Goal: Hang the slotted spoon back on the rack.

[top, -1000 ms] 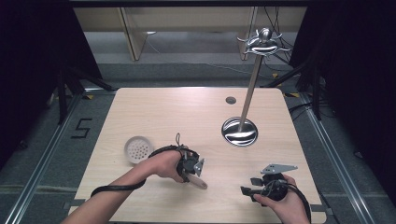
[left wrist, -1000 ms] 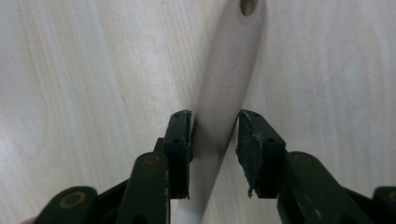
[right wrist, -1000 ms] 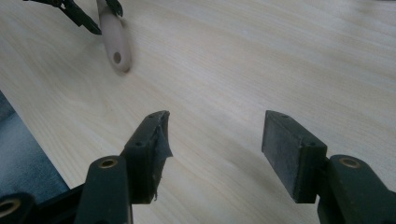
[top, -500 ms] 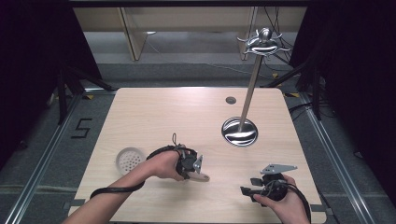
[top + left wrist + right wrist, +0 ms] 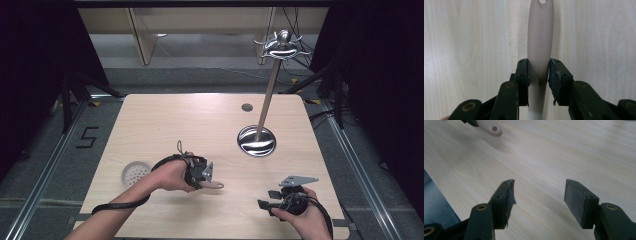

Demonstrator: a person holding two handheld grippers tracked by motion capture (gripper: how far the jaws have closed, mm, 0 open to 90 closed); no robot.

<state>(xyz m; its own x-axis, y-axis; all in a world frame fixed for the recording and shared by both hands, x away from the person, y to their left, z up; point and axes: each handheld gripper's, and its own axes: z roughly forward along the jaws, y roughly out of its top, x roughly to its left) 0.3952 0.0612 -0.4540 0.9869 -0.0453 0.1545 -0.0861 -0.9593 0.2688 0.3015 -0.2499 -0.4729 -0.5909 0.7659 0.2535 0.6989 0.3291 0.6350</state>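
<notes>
A skimmer lies low over the wooden table [image 5: 200, 125]: its round perforated head [image 5: 135, 172] is at the front left and its beige handle [image 5: 214, 185] points right. My left gripper [image 5: 202, 172] is shut on that handle, and in the left gripper view the two pads clamp the handle [image 5: 540, 40] on both sides, with "SUPOR" embossed on it. My right gripper [image 5: 267, 199] is held at the front right, open, nothing between its fingers [image 5: 539, 192]. The handle's holed end [image 5: 492, 129] shows far off in the right gripper view.
A chrome utensil stand rises at the right of the table, with a round base [image 5: 256, 141] and a hooked top [image 5: 281, 47]. A small dark disc [image 5: 247, 107] sits near the far edge. Dark floor and rails surround the table.
The left gripper has swung the skimmer: its head moved toward the front-left edge and the handle now points more squarely right. The right gripper has stayed put.
</notes>
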